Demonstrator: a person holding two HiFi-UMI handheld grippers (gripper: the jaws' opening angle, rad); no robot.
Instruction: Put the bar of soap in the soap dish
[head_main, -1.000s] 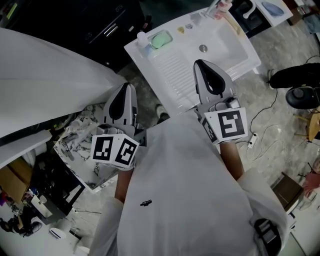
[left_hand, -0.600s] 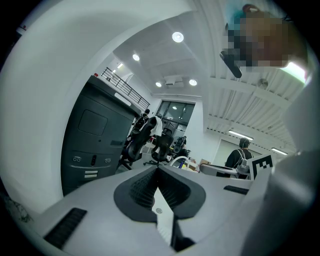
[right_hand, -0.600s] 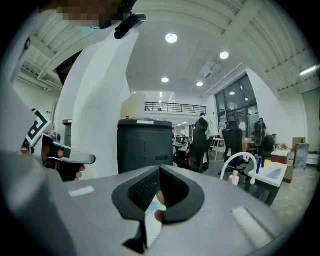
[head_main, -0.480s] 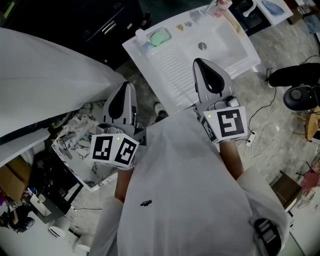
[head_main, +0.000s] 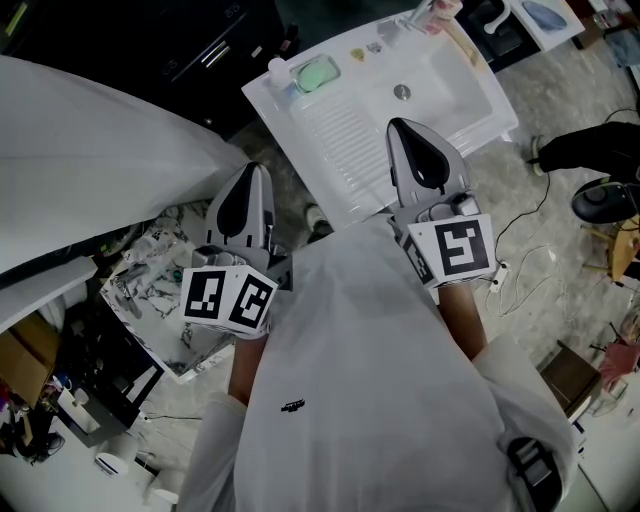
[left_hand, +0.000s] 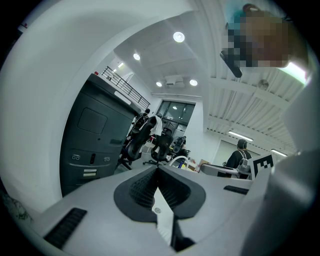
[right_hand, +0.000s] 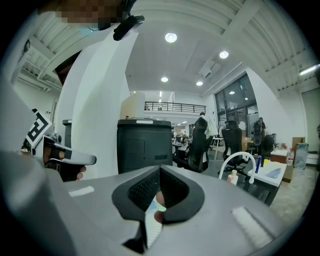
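Soap bar (head_main: 318, 72): pale green, up at the far left corner of the sink unit (head_main: 350, 135), and by the look of it already bedded in the soap dish (head_main: 301, 87). Shows a pale rim around the green, though too small from the head view to swear by. Sits just beside a white bottle (head_main: 277, 69) on that same corner, well apart from the drain (head_main: 402, 92) out in the basin.

Over to the tools. Left gripper (head_main: 256, 172): hangs off the unit altogether, out past its near left corner above the cluttered floor. Jaws pressed together tip to tip in the left gripper view, nothing caught in them, only office chairs far beyond.

Right gripper (head_main: 397, 125): hovers over the near edge of the unit, next to the ribbed washboard. Jaws closed flat on each other too, clamping nothing. Gives a glimpse of something greenish through the slit behind the pads, too small to name.

So, reading the state of play: looks finished, or as good as. Soap apparently placed, both tools empty and tucked in close to the white shirt (head_main: 370, 380), well apart from the dish. Leaves at most a check on the bar lying fully inside the rim. Cannot rule out a bar resting beside the dish instead; in that case, leaves the whole pick and place to do.
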